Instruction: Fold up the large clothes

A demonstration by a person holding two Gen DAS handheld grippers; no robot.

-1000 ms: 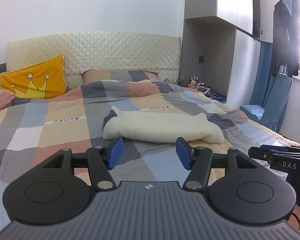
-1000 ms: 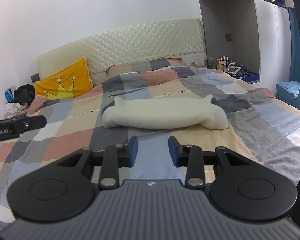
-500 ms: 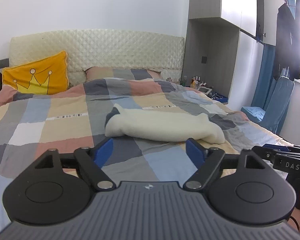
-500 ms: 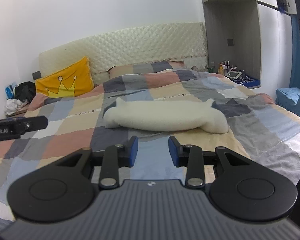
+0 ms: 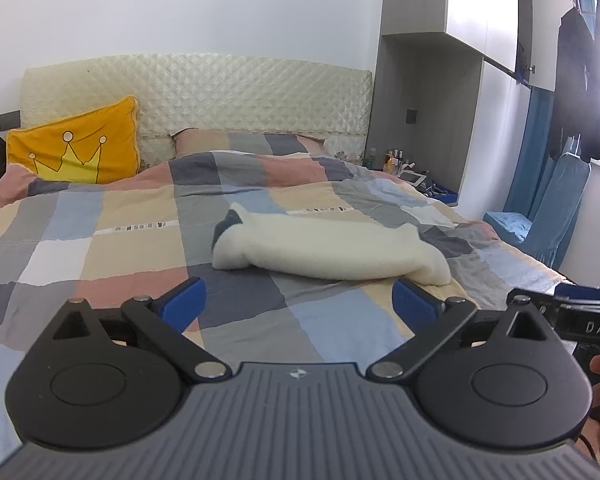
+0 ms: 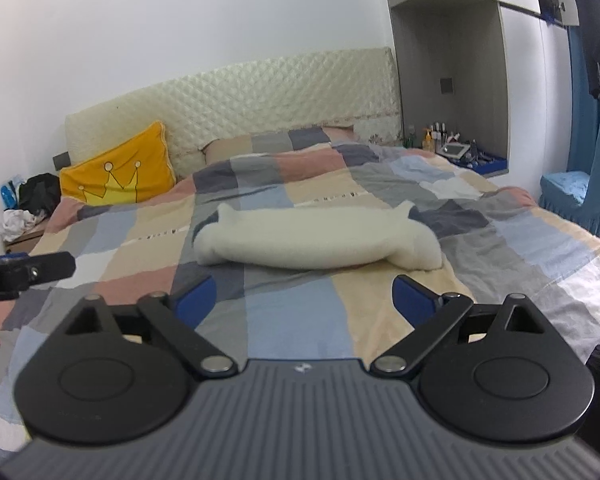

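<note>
Covering the bed, a patchwork quilt (image 5: pixel 132 248) (crown pillow (image 5: pixel 76 152) far left) bears the folded cream garment (image 5: pixel 332 248), beyond both grippers' (image 5: pixel 298 304) (image 6: pixel 304 300) empty, opening jaws.

A cream fleece garment (image 5: pixel 328 250) lies on a checked quilt (image 5: pixel 100 248) of grey, peach, pink, blue and white squares. The pillow (image 5: pixel 76 152) is orange with a yellow crown; the quilted headboard (image 5: pixel 220 92) is ivory. Both claws wear blue pads (image 6: pixel 194 298) on black arms.
</note>
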